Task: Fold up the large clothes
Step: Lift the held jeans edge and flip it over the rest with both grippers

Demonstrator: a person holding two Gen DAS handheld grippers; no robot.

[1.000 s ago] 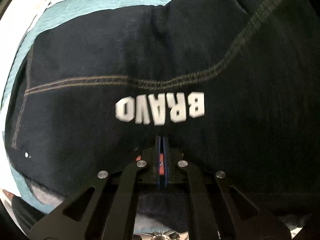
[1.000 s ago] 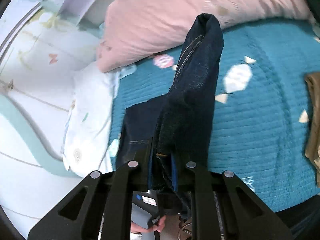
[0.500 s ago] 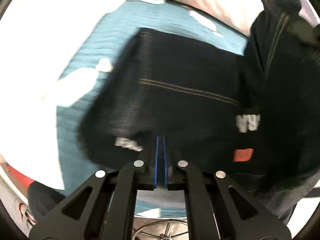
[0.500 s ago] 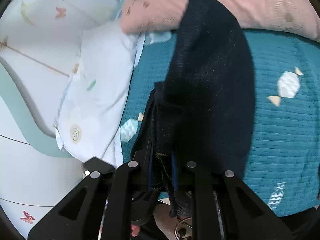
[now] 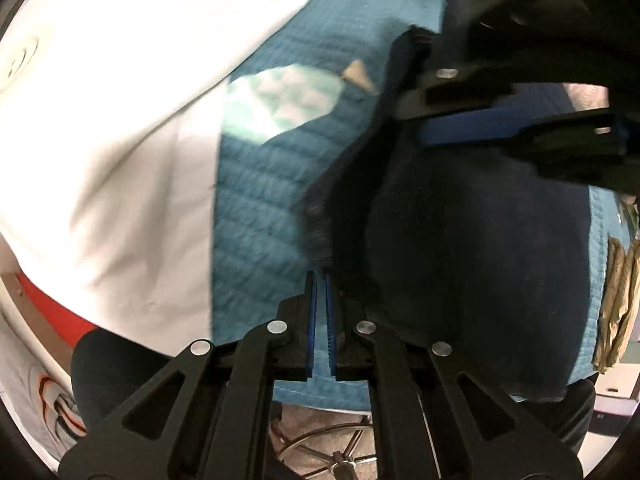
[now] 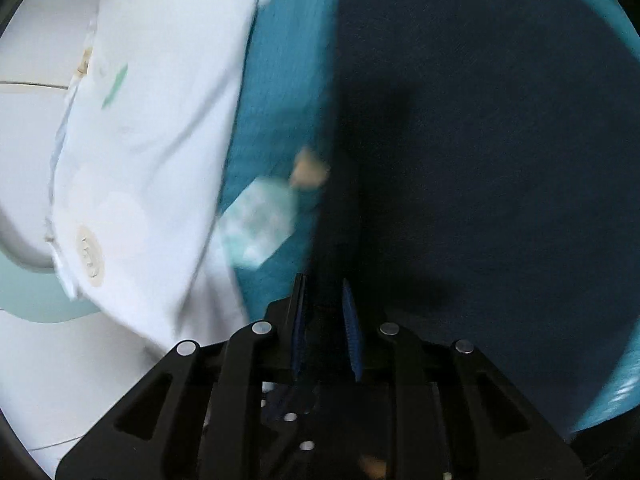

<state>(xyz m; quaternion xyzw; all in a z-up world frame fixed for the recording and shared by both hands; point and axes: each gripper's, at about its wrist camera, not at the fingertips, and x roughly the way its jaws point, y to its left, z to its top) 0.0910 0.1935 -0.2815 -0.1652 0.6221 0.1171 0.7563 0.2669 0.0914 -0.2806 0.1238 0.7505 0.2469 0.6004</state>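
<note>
Left tongs (image 5: 321, 280) hang nearly shut and empty over the teal quilted bedspread (image 5: 256, 208); the dark navy denim garment (image 5: 472, 264) lies just right of them. Right tongs (image 6: 325, 284) stand slightly parted, having just been opening, dark cloth between their blue pads (image 6: 349, 312), garment spread ahead.

The dark denim garment (image 6: 480, 140) was spread over the teal bedspread (image 6: 276, 120), filling everything right of it. The right gripper (image 6: 325, 304) had just been opening its jaws, with what looked like dark fabric between them, though blur made that unclear. A white pillow (image 6: 160, 140) lay left of the bedspread.
</note>
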